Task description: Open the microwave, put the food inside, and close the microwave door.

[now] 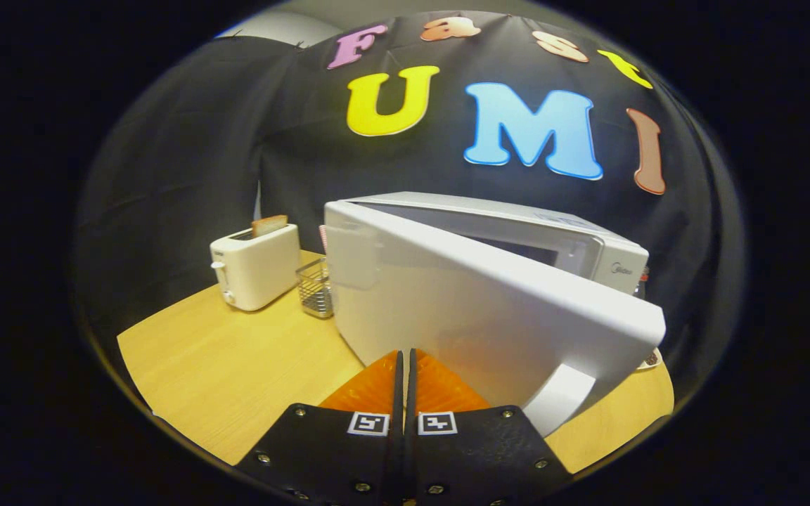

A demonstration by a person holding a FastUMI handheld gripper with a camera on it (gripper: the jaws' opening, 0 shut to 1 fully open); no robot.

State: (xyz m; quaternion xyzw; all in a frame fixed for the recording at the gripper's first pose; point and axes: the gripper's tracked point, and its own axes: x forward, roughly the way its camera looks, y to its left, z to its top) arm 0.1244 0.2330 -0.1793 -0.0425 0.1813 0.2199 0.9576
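Swinging somewhere between open and shut, the microwave door [489, 316] is the thing to look at: it's hinged on the side nearest the toaster and stands out from the microwave [574, 246] at an angle, its outer face toward the camera and its handle [563, 404] on the free edge. The gripper [405, 365] sits right up against that outer face, fingers [377, 386] pressed together with nothing between them, tips at or just touching the door panel. Looks to me like a push on the door, not a grab.

How far along? The opening step is clearly done, since the door's off its frame. Whether the food is in there I honestly can't tell; the door blocks most of the cavity and only a sliver of the dark opening shows above it. If it's in, all that's left is pushing the door home until it latches. If not, loading and closing both remain.

Going outward from the microwave: a small wire basket [316, 288] sits just beside its hinge side, and a white toaster [256, 266] with a slice of toast [269, 224] sticking up stands just past that. Something small peeks out behind the door's handle end, too hidden to name. Everything's on a light wooden table [222, 365], with black cloth hung behind it.
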